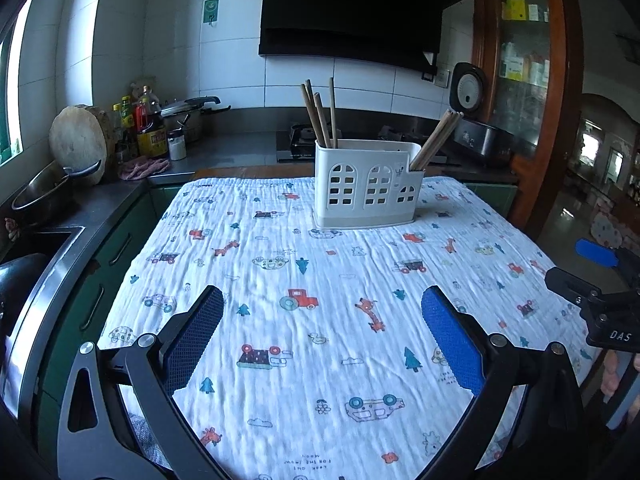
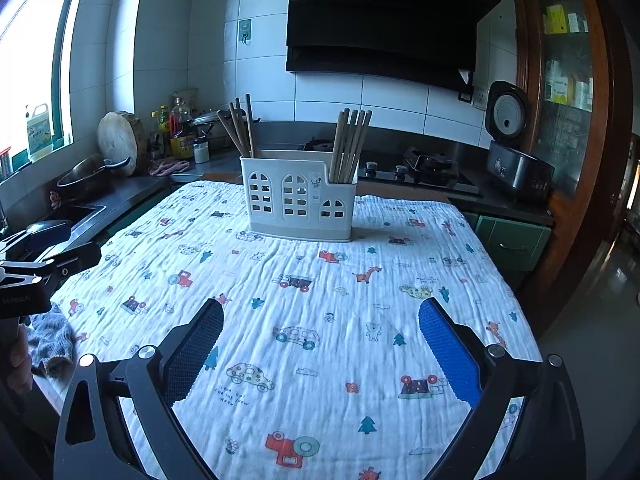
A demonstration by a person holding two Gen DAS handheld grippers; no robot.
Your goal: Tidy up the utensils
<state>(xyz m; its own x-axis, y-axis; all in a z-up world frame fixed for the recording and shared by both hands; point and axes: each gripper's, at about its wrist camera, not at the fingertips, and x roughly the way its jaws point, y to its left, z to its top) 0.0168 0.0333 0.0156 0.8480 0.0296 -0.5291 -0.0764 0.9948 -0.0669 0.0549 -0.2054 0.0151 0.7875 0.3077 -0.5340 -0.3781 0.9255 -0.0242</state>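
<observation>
White utensil caddy (image 2: 298, 196) with window-shaped cutouts sits upright at the far middle of the table, on the printed cloth (image 2: 320, 320). Far-left compartment holds a bundle of wooden utensils (image 2: 240, 126), handles up, fanned slightly. Low right compartment holds a bundle of chopsticks (image 2: 351, 146) leaning right. In the left wrist view same layout: caddy (image 1: 366, 184), left bundle (image 1: 320, 114), chopsticks (image 1: 434, 140) tilted hard right.

Left gripper (image 1: 322, 344): jaws spread wide, nothing between them, hovering over the near part of the cloth (image 1: 320, 280), well short of the caddy. Right gripper (image 2: 320, 354): also spread wide, empty, over the near cloth; also visible at the right edge of the left view (image 1: 600, 264).

Beyond the table: counter with stove (image 2: 424, 170), range hood (image 2: 384, 20) above, rice cooker (image 2: 516, 148) with lid up far right, wooden cutting board (image 2: 120, 140), bottles (image 2: 176, 128) and a pan (image 2: 88, 174) far left near the window.
</observation>
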